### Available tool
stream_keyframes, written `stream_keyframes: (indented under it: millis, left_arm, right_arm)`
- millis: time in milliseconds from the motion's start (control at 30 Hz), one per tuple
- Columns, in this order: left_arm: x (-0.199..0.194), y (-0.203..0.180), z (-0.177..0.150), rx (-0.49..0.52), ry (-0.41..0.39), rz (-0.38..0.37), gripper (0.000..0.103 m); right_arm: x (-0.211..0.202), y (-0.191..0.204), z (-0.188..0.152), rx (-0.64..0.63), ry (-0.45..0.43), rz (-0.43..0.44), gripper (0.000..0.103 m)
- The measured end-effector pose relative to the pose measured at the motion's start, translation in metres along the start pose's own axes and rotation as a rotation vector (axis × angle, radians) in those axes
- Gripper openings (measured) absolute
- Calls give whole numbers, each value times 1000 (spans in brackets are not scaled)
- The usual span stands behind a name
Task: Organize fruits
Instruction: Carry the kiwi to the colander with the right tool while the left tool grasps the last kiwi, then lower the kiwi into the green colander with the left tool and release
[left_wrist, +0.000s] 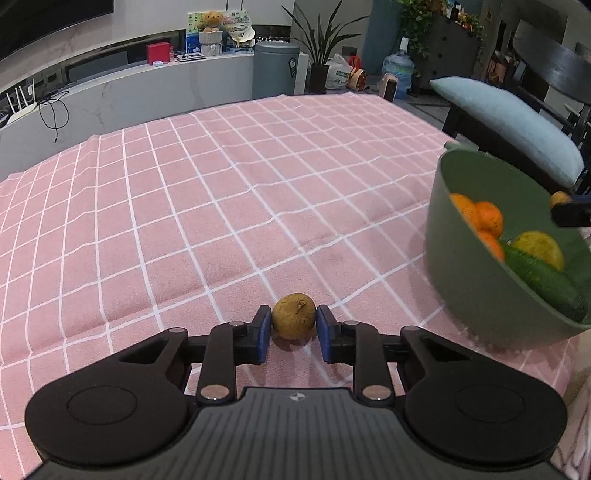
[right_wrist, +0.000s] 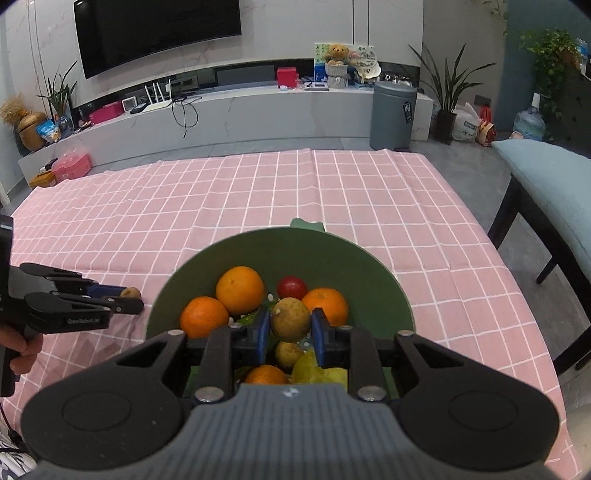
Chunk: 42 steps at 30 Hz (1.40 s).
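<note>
Left gripper (left_wrist: 294, 325) has its blue pads pinched on a small brown fruit (left_wrist: 294, 316) that's sitting on the pink checked tablecloth (left_wrist: 221, 206). The green bowl (left_wrist: 458, 258) is off to its right. Right gripper (right_wrist: 290, 325) is clamped on another brown fruit (right_wrist: 290, 319), hovering right over the bowl's oranges (right_wrist: 240, 290). Honestly, these round fruits could squirt out of the pads or bounce off the pile when dropped.

The pink checked tablecloth (left_wrist: 221, 192) lies bare from the near edge to the far edge and left side, open for passage, while the green bowl (left_wrist: 476, 280) heaped with fruit blocks the right edge.
</note>
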<state>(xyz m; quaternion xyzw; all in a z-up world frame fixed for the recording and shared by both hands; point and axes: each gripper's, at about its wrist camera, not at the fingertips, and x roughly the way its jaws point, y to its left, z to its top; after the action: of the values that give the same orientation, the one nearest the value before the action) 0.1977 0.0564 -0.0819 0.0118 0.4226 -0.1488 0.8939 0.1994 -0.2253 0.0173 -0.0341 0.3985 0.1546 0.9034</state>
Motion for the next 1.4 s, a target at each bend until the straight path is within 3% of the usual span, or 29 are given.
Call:
stream_keyframes:
  millis: [200,367,967,1200,1400]
  left_arm:
    - [-28,-11,20,-55,-62,-81,29]
    - [-45,-41,40,-25,-82,-169,29]
    - [-12,-114,71,68,8,-203,29]
    - [0,-128,73,112,49,-206,29]
    - [11,-140,77,152,78,-224,29]
  right_arm:
    - [15,-7,6,-33,48,31,20]
    - [27,-12,13,-86,87,51,20]
    - [68,-27,18,-249,219,19,20]
    - [61,-34,17,-212,192,52,22]
    - [21,-44,14,-138,62,18,22]
